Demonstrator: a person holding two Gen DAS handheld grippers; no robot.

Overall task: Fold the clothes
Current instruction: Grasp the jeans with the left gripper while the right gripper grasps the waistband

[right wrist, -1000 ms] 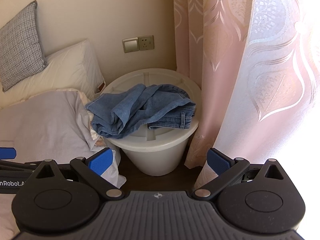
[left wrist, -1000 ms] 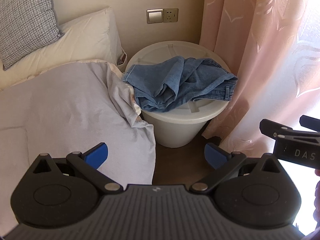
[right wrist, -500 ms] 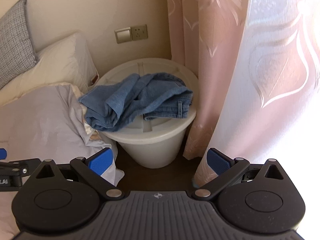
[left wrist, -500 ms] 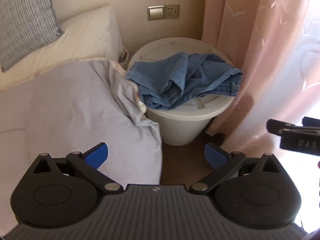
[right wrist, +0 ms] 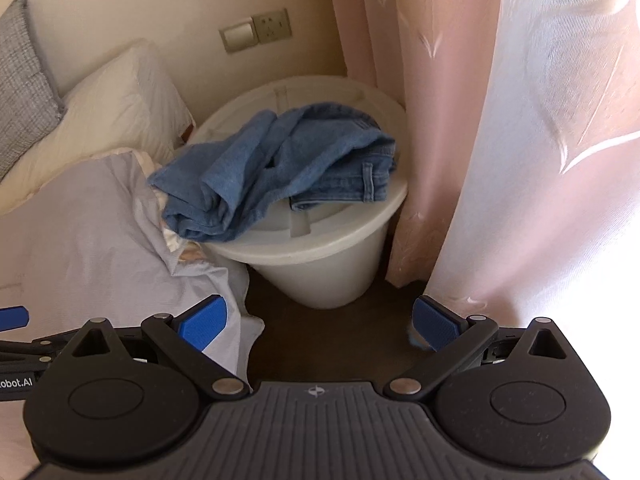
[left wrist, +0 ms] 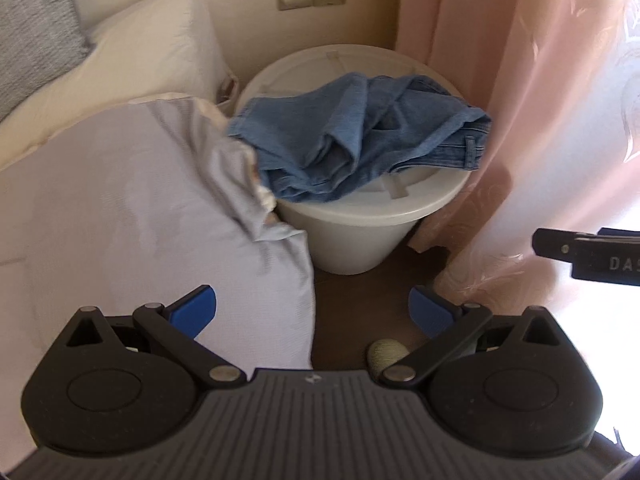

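Where "DAS" marks the right claw, jeans lie crumpled.

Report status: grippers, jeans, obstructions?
Left gripper open, empty. Right gripper open, empty. Jeans crumpled on white bin lid, untouched. Duvet edge touches jeans; curtain beside bin.

The jeans hid much of the bucket lid. At nine o'clock the grey cushion was cut by the frame edge. At three o'clock in the left view, the right gripper was cropped, its lettering incomplete. The wall socket was blurred.
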